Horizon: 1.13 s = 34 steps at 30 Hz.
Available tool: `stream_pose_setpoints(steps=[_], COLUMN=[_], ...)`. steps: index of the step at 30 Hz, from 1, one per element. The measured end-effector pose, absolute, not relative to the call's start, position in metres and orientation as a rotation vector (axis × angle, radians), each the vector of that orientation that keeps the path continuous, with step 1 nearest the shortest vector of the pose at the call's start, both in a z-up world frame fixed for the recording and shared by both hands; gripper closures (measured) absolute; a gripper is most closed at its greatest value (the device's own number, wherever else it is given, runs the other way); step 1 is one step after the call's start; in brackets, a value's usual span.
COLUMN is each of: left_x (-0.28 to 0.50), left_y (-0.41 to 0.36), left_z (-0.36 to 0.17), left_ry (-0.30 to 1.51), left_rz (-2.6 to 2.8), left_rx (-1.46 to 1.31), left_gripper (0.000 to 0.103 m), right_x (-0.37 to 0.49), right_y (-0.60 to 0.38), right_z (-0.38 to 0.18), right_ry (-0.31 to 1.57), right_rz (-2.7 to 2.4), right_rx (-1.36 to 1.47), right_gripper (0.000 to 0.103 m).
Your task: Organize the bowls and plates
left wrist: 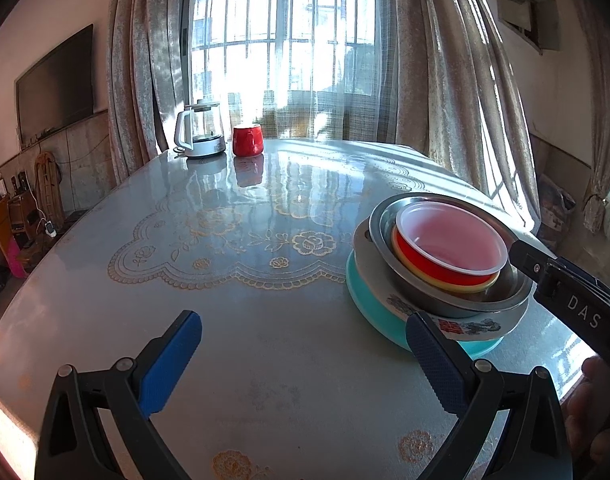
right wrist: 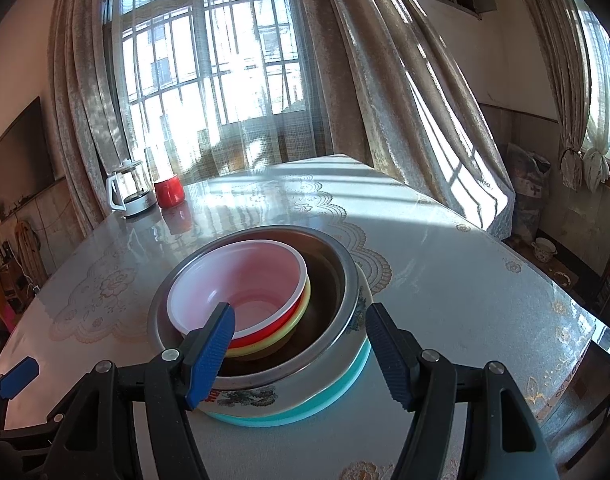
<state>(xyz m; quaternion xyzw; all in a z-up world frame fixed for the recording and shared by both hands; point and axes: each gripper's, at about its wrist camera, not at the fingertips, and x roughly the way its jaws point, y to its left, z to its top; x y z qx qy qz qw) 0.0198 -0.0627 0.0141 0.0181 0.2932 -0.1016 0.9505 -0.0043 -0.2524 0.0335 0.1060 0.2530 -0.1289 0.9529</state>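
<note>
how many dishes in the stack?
5 visible, nested: teal plate at bottom, patterned dish, steel bowl, yellow bowl, red-and-white bowl on top. More may hide inside.

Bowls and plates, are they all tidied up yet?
Nearly. The red bowl sits in a yellow one, inside the metal bowl, on the patterned plate and teal plate: one stack. Both the left gripper and right gripper are open, holding nothing. No loose dishes show.

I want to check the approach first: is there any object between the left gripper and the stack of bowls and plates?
Nothing visible. Only bare table lies between the open left gripper and the stack. The kettle and red cup stand far away at the table's other end.
</note>
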Motion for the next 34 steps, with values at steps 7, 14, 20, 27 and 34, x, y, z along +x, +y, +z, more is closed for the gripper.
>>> stream_pose_setpoints(steps=[7, 14, 20, 27, 34], left_x=[0.0175, 0.0172, 0.0174, 0.0146, 0.0152], left_y=[-0.0644, -0.065, -0.0664, -0.0678, -0.066], left_z=[0.016, 0.017, 0.0174, 0.0175, 0.0183], left_ry=[0.593, 0.59, 0.595, 0.579, 0.57], left_rz=[-0.212, -0.214, -0.222, -0.225, -0.219], left_rx=[0.04, 0.041, 0.038, 0.044, 0.04], left_gripper=[0.0, 0.0, 0.0, 0.0, 0.0], right_x=[-0.0055, -0.0067, -0.0077, -0.0078, -0.0102], right_y=[-0.251, -0.2508, -0.2522, -0.2527, -0.2581], right_z=[0.0336, 0.034, 0.0348, 0.0349, 0.0365], right_ry=[0.51, 0.507, 0.502, 0.501, 0.491], right_rz=[-0.263, -0.263, -0.264, -0.266, -0.271], right_rx=[0.215, 0.22, 0.22, 0.222, 0.235], right_gripper=[0.034, 0.034, 0.034, 0.034, 0.034])
